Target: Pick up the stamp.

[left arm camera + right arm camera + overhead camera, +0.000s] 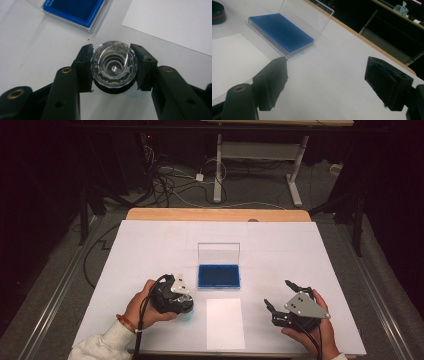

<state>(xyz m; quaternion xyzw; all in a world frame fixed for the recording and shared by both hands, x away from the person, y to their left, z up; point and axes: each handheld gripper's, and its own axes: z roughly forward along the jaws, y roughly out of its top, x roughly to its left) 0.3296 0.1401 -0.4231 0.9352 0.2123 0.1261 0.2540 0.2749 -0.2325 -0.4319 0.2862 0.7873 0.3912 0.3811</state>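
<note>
Stamp with faceted clear knob looks rigid and slick; left gripper clamps its sides, while right gripper gapes empty.

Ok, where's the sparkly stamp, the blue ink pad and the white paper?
Stamp (114,67), left gripper view, its clear faceted top.
Ink pad (218,275), high view, middle of the blue surface.
Paper (225,322), high view, centre of the sheet.

A lab-like recording room: beyond the left gripper and right gripper, the white-covered table faces dark curtains, loose cables on grey carpet and a height-adjustable desk frame.
</note>
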